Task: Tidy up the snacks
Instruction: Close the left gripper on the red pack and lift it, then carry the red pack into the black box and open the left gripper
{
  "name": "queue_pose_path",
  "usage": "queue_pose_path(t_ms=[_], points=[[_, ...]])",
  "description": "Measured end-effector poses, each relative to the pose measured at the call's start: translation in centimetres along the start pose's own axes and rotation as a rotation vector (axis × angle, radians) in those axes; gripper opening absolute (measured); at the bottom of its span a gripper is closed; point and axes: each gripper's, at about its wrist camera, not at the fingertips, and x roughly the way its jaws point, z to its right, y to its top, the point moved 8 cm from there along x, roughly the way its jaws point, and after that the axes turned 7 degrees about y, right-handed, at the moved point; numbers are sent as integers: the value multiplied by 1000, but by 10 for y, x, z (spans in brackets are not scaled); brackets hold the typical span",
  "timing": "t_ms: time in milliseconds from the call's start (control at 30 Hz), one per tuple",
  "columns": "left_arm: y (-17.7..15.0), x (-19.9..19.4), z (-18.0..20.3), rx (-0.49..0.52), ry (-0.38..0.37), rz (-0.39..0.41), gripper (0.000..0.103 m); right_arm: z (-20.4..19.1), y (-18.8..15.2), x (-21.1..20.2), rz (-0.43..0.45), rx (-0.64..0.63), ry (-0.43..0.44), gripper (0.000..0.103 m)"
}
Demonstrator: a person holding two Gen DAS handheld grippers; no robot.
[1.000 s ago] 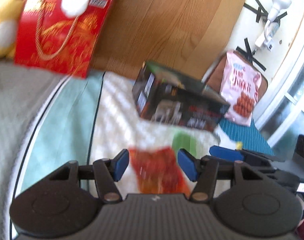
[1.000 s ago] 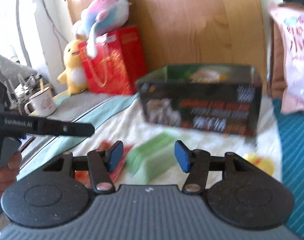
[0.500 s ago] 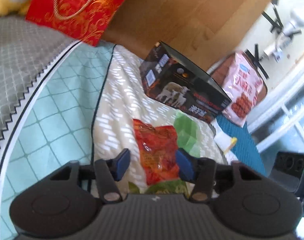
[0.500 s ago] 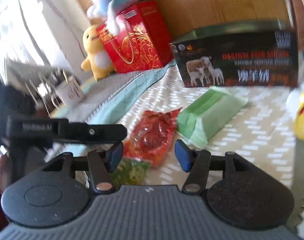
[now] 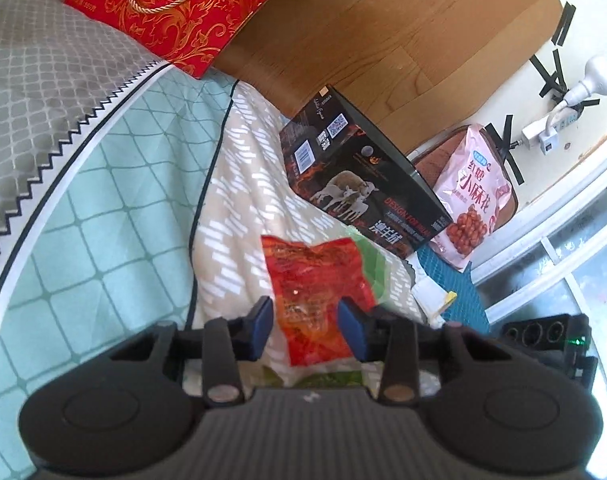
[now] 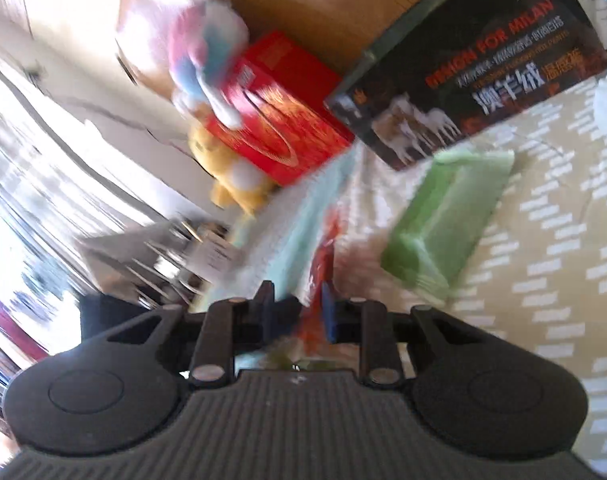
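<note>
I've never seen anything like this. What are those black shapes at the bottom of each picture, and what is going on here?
No robot: a person holds a two-finger claw in each hand, each with a camera looking along its fingers. One picture comes from the left claw, open, its pads either side of a red snack packet. The other, blurred, comes from the right claw, which seems pinched shut on that packet. On the quilt lie a green packet and a dark box, with a pink snack bag beyond.

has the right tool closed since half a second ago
Yes. The right tool, open before, now pinches the red snack packet, seen edge-on left of the green pack.
</note>
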Motion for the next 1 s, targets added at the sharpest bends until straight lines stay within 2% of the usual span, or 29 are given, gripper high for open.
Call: queue_pose_path(t_ms=[67,100,167,267,367,433,467,500,567,667,733,833,933,1000], points=[[0,0,0,10,9,7,34,-7,-1,5,-7,-64,-40,28],[0,0,0,8,9,8,34,-11,-2,5,-1,-82,-47,23],[0,1,0,6,8,6,34,-10,-1,5,6,-68,-47,12],[1,1,4,13,7,0,35,-5,2,3,17,-21,-8,7],[4,-1,6,5,-12,4,39,0,5,-3,35,33,34,6],[7,-3,6,-26,-43,5,47,3,6,-9,55,81,68,6],[8,-5,6,-39,-54,6,56,2,7,-11,68,110,89,6],[8,-6,7,-48,-64,9,60,3,8,-15,81,138,113,6],[9,-7,12,-47,-92,5,60,1,12,-20,104,175,161,6],[12,-4,29,-27,-144,-4,53,-5,22,-30,140,192,206,6],[23,-4,44,12,-155,10,47,-10,34,-38,161,170,206,6],[45,3,69,67,-147,33,45,-15,57,-50,197,118,184,6],[72,16,97,150,-116,82,45,-20,89,-56,243,37,117,6],[88,31,117,186,-125,85,45,-18,110,-58,263,-16,55,6]])
